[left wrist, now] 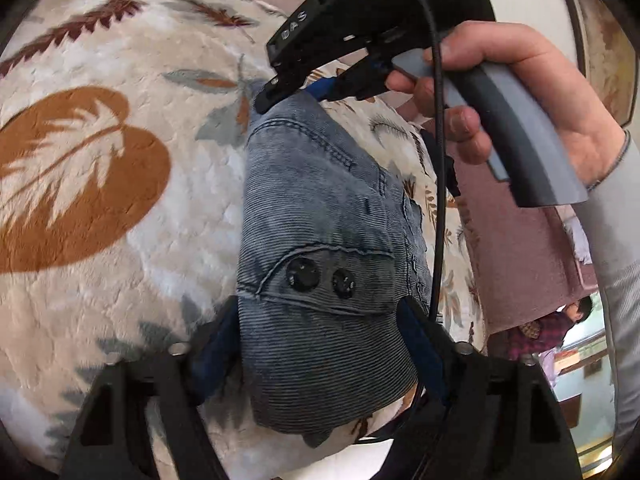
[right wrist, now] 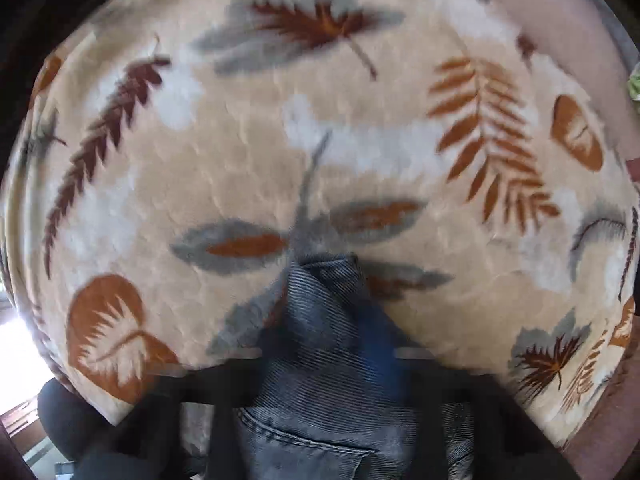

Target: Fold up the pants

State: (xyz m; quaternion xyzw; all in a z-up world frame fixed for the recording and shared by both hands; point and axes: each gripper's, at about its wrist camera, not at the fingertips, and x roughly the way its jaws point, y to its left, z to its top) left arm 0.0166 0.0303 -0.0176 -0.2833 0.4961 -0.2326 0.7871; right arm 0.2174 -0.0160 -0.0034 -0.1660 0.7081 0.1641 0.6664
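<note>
1. Left gripper (left wrist: 320, 344) pinches the waistband end of the pants (left wrist: 320, 216), its blue-padded fingers pressed onto the bunched grey corduroy on either side, just below the two dark buttons (left wrist: 320, 276).
2. Slip is the main risk at this end: the cloth is wadded thick between the pads, so a sharp tug could pull one layer free and spoil the fold line.
3. To the left, the leaf-print blanket (left wrist: 100, 200) lies bare and wide, with plenty of room to lay the pants flat toward that side.
4. Right gripper (left wrist: 280, 92), seen from the left wrist, bites the far end of the same garment, so the pants hang stretched between the two tools, lifted off the blanket.
5. From the right wrist view, the right gripper's own fingers are blurred; cloth passes between them, and they appear closed on it.
6. A black cable (left wrist: 438, 160) hangs beside the pants and could snag the fabric as the ends are brought together.
7. Further right, the blanket's edge gives way to a pink surface (left wrist: 516, 248); laying the pants that way risks them draping over the edge.
</note>
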